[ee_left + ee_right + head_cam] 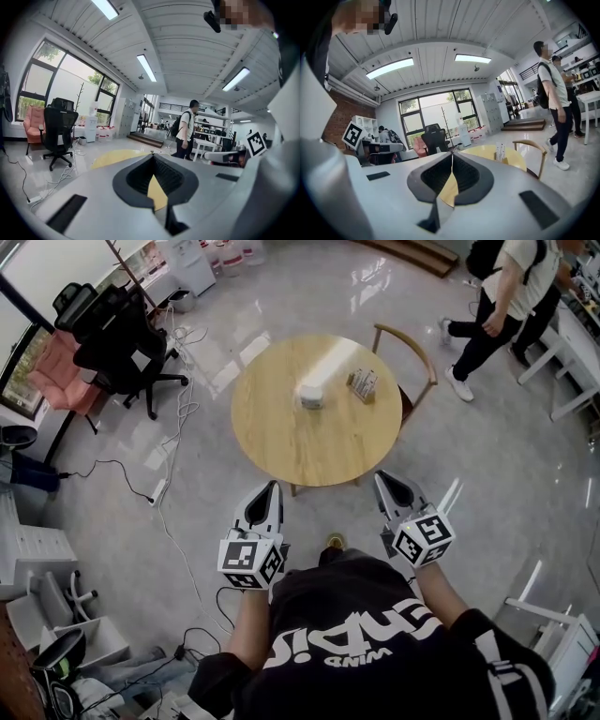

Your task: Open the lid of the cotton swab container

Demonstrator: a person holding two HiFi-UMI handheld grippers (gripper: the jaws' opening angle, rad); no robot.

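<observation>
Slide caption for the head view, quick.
Left claw and right claw, both shut and empty, held short of the round table with a white box and a smaller container on it.

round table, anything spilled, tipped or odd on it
Nothing stands out. On the round table a white box and a small clear container sit apart near the far side, with nothing spilled around them. The only untidy thing is cables trailing over the floor to its left.
</observation>
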